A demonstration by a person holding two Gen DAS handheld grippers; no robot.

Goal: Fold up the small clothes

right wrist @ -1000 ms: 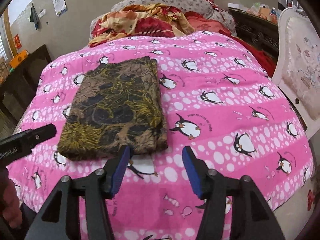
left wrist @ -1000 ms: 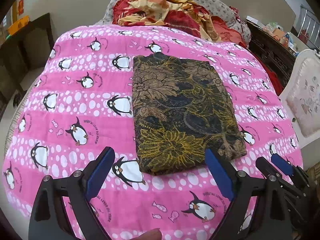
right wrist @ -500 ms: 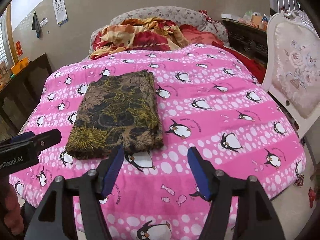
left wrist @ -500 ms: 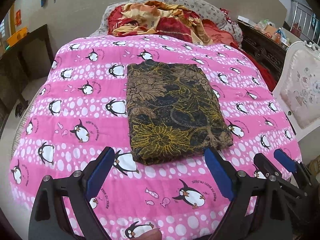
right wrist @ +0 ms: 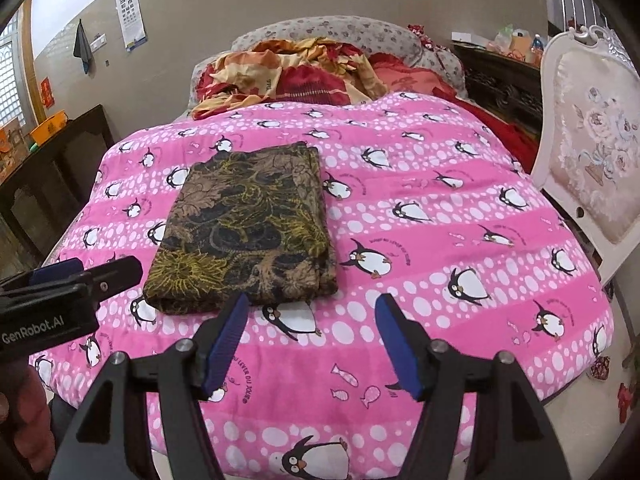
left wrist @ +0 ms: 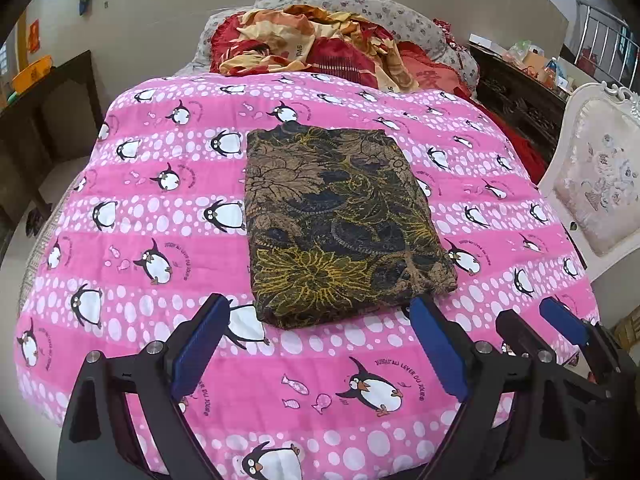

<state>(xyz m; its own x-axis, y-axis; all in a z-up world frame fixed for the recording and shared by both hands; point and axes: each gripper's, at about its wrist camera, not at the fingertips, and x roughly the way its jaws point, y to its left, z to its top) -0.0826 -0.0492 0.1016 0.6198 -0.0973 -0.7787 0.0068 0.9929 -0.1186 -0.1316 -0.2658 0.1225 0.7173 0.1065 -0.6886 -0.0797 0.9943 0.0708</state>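
A dark brown, black and gold patterned garment (left wrist: 336,220) lies folded into a neat rectangle on the pink penguin bedspread (left wrist: 160,208); it also shows in the right wrist view (right wrist: 248,228). My left gripper (left wrist: 320,320) is open and empty, held above the bed's near edge, short of the garment's near hem. My right gripper (right wrist: 310,320) is open and empty, just right of the garment's near right corner. The right gripper's tips (left wrist: 560,320) show at the right of the left wrist view; the left gripper's body (right wrist: 60,296) shows at the left of the right wrist view.
Crumpled red and orange bedding (left wrist: 320,44) and a grey pillow (right wrist: 340,28) lie at the bed's head. A white padded chair (right wrist: 592,152) stands on the right. Dark wooden furniture (right wrist: 52,176) is on the left, a cluttered dark cabinet (left wrist: 516,92) at back right.
Both grippers have pulled back and up from the folded garment, so more of the bed's near edge shows. Both stay open; the garment has not moved.
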